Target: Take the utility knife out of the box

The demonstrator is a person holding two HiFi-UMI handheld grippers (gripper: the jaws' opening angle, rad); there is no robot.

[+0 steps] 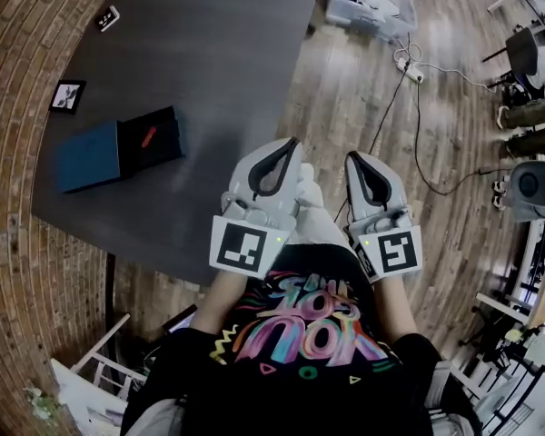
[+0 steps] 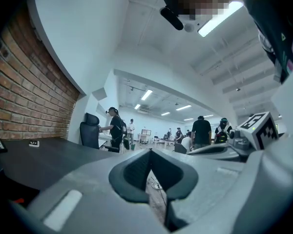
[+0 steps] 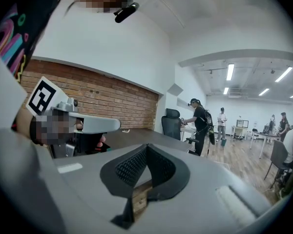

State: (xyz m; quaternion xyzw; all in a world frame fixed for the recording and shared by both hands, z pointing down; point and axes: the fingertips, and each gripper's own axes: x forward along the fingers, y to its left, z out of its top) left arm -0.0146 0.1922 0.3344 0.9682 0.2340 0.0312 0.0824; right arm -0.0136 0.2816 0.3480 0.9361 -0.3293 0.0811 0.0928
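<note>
Both grippers are held up in front of the person's chest, just off the table's near edge, side by side & just apart. The left gripper (image 1: 286, 153) has its jaws closed tip to tip w/ nothing btw them. In the left gripper view the gripper (image 2: 150, 152) shows its dark pads meeting at the front, w/ only floor seen through the gap behind them. The right gripper (image 1: 356, 163) is the same: jaws together and empty. In the right gripper view the gripper (image 3: 146, 149) has its pads meeting at the tip. The box (image 1: 163, 148) lies open on the dark table (image 1: 209, 53), well apart from both grippers & to their left in the head view. Its blue lid (image 1: 89, 156) lies flat right beside it on the left. In the box's black inside lies a small red object, prob. the utility knife (image 1: 149, 136), though it's too small to make out detail. Farther back on the table sit a small framed picture (image 1: 68, 96) & a marker card (image 1: 107, 17).
</note>
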